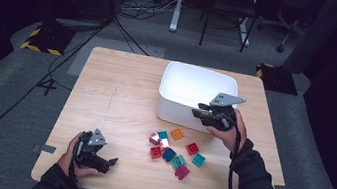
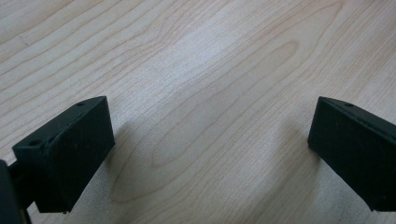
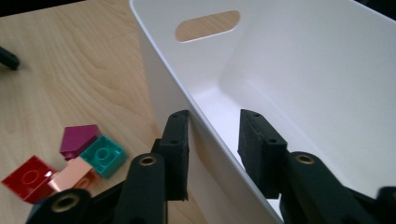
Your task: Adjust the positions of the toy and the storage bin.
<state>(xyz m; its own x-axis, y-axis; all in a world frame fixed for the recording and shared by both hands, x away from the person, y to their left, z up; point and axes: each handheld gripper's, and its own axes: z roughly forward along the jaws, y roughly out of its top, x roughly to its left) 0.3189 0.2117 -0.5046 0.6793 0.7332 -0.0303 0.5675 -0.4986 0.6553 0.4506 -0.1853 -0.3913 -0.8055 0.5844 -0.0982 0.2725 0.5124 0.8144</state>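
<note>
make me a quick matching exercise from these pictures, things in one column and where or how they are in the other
Things:
1. right hand-held gripper
2. left hand-held gripper
3. white bin
4. toy blocks

Place or state:
a. jaws wide apart over bare wood
b. scattered on the table in front of the bin
c. jaws astride the bin's near wall
d. stands at the far right of the table

Pairs: 1-c, 2-a, 3-d, 4-b
</note>
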